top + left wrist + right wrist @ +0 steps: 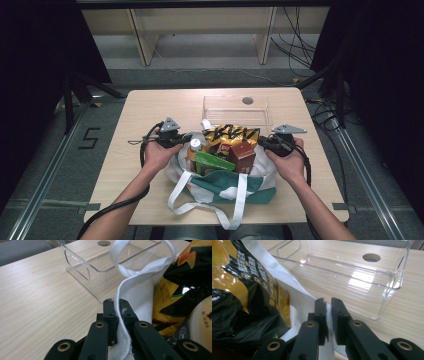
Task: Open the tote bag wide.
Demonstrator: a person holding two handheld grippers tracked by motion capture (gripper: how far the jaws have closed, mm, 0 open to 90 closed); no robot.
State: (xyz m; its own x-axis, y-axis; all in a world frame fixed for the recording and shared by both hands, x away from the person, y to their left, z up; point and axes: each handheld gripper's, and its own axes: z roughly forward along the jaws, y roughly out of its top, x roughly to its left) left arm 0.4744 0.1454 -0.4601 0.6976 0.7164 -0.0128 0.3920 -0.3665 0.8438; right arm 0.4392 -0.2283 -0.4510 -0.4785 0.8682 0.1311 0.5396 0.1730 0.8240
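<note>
A white and green tote bag lies on the wooden table, packed with a black and yellow snack bag, a brown box, a green packet and a white-capped bottle. My left gripper is shut on the bag's white fabric rim at its left side. On the right side my right gripper is shut on the white bag rim. The snack bag bulges beside the left jaws, and the same snack bag sits left of the right jaws.
A clear plastic bin stands empty on the table just behind the bag, close to both grippers. A round hole is in the tabletop behind it. The bag's white handles trail toward the near table edge.
</note>
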